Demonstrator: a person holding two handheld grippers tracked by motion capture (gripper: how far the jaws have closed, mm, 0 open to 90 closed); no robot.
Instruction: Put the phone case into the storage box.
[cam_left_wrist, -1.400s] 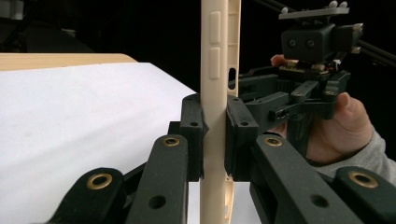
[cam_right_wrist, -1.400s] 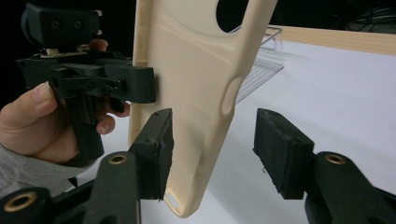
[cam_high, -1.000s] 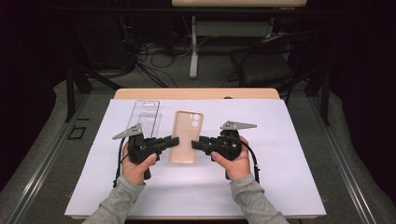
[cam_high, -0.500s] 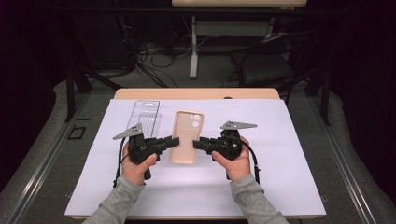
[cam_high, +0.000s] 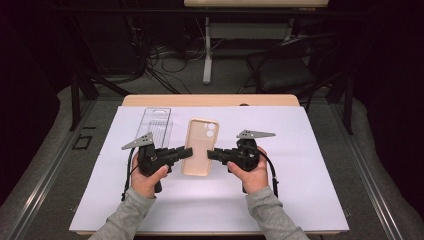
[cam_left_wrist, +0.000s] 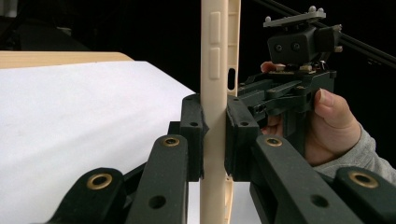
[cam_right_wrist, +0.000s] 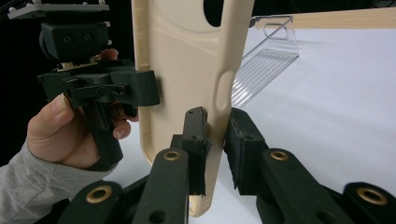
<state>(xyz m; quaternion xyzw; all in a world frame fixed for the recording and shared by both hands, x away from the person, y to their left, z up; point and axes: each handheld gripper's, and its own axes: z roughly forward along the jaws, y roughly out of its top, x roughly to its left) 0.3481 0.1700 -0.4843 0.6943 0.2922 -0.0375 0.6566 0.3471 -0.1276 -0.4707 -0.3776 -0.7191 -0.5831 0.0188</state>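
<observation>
A beige phone case (cam_high: 200, 145) lies flat between both grippers, low over the white sheet. My left gripper (cam_high: 187, 152) is shut on the case's left edge; in the left gripper view both pads press the case wall (cam_left_wrist: 215, 116). My right gripper (cam_high: 211, 154) has just been closing its jaws on the opposite edge. In the right gripper view its pads (cam_right_wrist: 194, 135) sit against the side wall of the case (cam_right_wrist: 187, 60), one inside, one outside. The case's camera cut-out points away from me.
A clear plastic package (cam_high: 156, 125) lies on the white sheet (cam_high: 300, 165) just behind my left gripper. The sheet covers a wooden table (cam_high: 210, 100). Chairs, table legs and cables stand in the dark beyond the far edge.
</observation>
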